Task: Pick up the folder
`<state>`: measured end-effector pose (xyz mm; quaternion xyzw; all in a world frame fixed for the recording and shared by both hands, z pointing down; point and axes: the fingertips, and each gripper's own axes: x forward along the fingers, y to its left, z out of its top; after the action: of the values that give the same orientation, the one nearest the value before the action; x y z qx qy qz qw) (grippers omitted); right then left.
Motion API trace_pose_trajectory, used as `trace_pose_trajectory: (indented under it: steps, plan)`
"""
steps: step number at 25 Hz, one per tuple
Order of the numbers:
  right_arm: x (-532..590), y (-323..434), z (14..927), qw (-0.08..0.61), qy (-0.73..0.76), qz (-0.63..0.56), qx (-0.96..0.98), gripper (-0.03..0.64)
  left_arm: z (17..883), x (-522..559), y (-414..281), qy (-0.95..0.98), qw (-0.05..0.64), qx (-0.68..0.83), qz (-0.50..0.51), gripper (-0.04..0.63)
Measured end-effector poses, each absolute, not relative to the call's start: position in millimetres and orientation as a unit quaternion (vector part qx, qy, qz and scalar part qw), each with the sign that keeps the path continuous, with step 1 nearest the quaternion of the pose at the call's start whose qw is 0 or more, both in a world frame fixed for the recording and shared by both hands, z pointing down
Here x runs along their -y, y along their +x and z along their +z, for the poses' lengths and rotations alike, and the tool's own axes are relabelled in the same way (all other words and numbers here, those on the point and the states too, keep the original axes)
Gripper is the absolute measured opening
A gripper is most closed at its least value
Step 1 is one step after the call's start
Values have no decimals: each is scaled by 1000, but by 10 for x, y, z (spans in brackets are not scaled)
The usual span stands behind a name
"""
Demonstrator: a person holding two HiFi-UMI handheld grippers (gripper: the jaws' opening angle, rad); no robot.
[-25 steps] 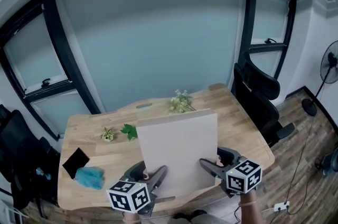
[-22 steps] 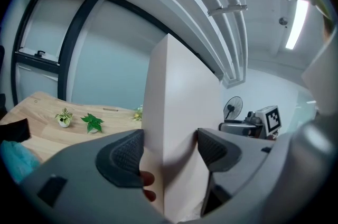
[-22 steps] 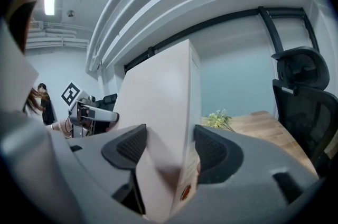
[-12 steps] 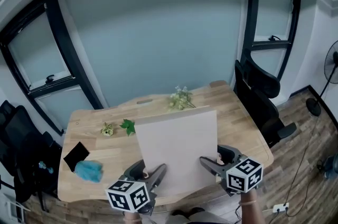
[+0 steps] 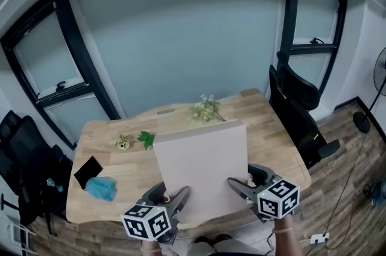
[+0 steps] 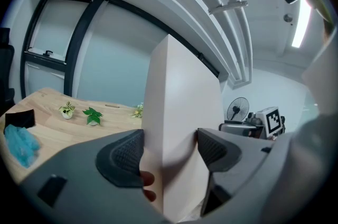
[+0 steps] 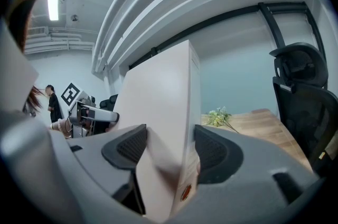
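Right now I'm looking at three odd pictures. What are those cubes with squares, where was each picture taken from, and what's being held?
No robot here: a person holds a two-jaw clamp in each hand, and the marker cubes belong to those clamps. The wide picture comes from a camera on the person's head, looking down. The other two come from cameras riding on each clamp, looking along its jaws. The left gripper and right gripper both pinch the pale folder, held up over the wooden table. On the table lie a blue fluffy thing, a black object, a small plant, a green leaf and a flower sprig.
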<state>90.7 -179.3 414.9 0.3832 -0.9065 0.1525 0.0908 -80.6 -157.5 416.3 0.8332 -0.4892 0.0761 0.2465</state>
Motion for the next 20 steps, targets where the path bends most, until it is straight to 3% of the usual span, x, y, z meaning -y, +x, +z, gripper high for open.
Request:
trace_pose_trajectory:
  steps: [20]
  plan:
    - [1839,1022,4285,112,355,148,916,290,4273,1479,-656,807,256,525,87,311]
